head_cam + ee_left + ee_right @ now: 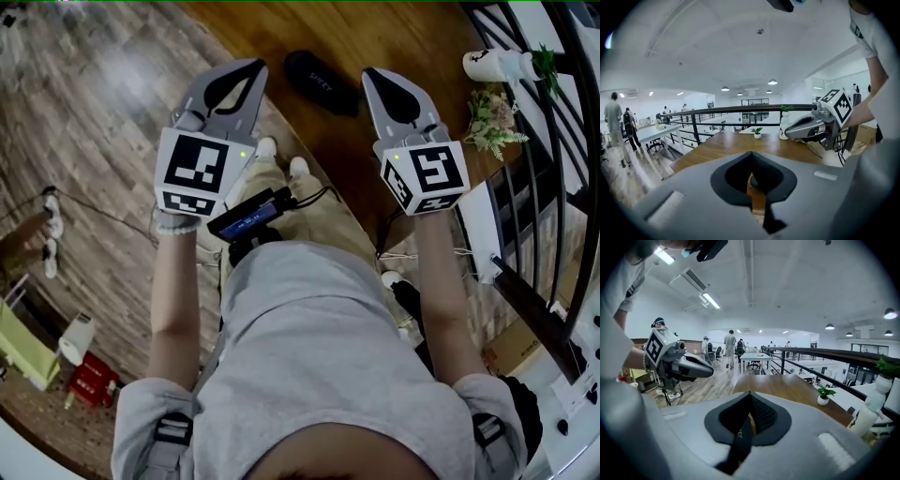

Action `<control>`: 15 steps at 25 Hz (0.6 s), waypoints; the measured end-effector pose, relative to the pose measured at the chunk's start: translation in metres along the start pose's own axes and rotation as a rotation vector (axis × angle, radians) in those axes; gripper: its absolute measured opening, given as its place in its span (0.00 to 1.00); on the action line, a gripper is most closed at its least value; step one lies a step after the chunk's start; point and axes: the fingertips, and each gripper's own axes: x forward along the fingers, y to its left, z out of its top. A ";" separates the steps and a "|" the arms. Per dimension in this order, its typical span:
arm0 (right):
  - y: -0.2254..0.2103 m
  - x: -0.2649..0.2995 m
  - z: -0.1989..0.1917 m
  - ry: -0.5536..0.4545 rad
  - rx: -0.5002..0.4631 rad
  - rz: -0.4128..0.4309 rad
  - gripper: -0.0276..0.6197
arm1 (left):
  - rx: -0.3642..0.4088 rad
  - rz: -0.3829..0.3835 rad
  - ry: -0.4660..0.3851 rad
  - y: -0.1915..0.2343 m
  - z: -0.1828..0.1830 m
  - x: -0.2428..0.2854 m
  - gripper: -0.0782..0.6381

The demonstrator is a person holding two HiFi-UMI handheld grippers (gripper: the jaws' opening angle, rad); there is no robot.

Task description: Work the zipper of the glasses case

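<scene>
**Operator:** Report the condition of both tongs.

**Technician:** Left tongs [254, 67]: jaws together, nothing gripped. Right tongs [371, 73]: jaws together, nothing gripped. Each gripper view confirms the tips meeting with only the keyhole window left between them.

**Operator:** Location of the glasses case?

**Technician:** The glasses case [322, 82] lies flat on the wooden table [412, 37]. In the head view it lies between the two tongs and just beyond their tips, apart from both. A dark lettered strip shows through the window of the right tongs; this is judged to be the case lying below, not a held item.

**Operator:** Why are the tongs positioned this way?

**Technician:** Both are held above the table, side by side, pointing forward with the case between their lines; this is judged a neutral, symmetric stance with no contact on the work. Neither set can take the case or the pull tab until its jaws part. One set would likely steady the body while the other draws the slider.

**Operator:** Appearance of the case?

**Technician:** Dark, oblong, rounded at the ends, with pale lettering on its top face; it lies at a slant to the table edge. The zipper is too small to make out, so whether it is open or closed cannot be told.
</scene>
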 end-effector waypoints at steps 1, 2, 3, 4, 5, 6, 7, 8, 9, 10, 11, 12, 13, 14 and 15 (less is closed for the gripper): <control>-0.001 -0.005 0.005 -0.016 0.001 -0.010 0.05 | 0.001 0.002 -0.014 -0.001 0.006 -0.004 0.13; -0.001 -0.011 0.011 -0.030 0.001 -0.018 0.05 | 0.002 0.006 -0.027 -0.002 0.011 -0.010 0.13; 0.000 -0.016 0.016 -0.044 0.002 -0.026 0.05 | 0.002 0.010 -0.038 -0.003 0.016 -0.015 0.13; 0.001 -0.021 0.020 -0.057 0.002 -0.033 0.05 | 0.004 0.014 -0.049 -0.004 0.020 -0.020 0.13; 0.002 -0.026 0.024 -0.069 0.003 -0.039 0.05 | 0.007 0.017 -0.059 -0.006 0.024 -0.026 0.13; 0.004 -0.031 0.028 -0.080 0.004 -0.045 0.05 | 0.013 0.019 -0.070 -0.007 0.028 -0.031 0.13; 0.005 -0.036 0.031 -0.090 0.005 -0.050 0.05 | 0.019 0.020 -0.082 -0.008 0.032 -0.036 0.13; 0.006 -0.041 0.034 -0.100 0.006 -0.055 0.05 | 0.024 0.022 -0.091 -0.010 0.036 -0.040 0.13; 0.007 -0.045 0.037 -0.109 0.005 -0.060 0.05 | 0.024 0.025 -0.095 -0.011 0.038 -0.044 0.13; 0.008 -0.049 0.040 -0.117 0.005 -0.064 0.05 | 0.023 0.029 -0.097 -0.012 0.040 -0.048 0.13; 0.008 -0.053 0.043 -0.126 0.004 -0.069 0.05 | 0.026 0.031 -0.104 -0.013 0.043 -0.051 0.13; 0.009 -0.057 0.046 -0.134 0.003 -0.074 0.05 | 0.035 0.029 -0.115 -0.014 0.047 -0.055 0.13; 0.010 -0.060 0.049 -0.142 0.002 -0.078 0.05 | 0.045 0.025 -0.130 -0.015 0.052 -0.058 0.13; 0.011 -0.064 0.051 -0.149 0.001 -0.081 0.05 | 0.052 0.023 -0.143 -0.017 0.056 -0.062 0.13; 0.011 -0.067 0.053 -0.154 0.001 -0.085 0.05 | 0.056 0.023 -0.151 -0.018 0.058 -0.065 0.13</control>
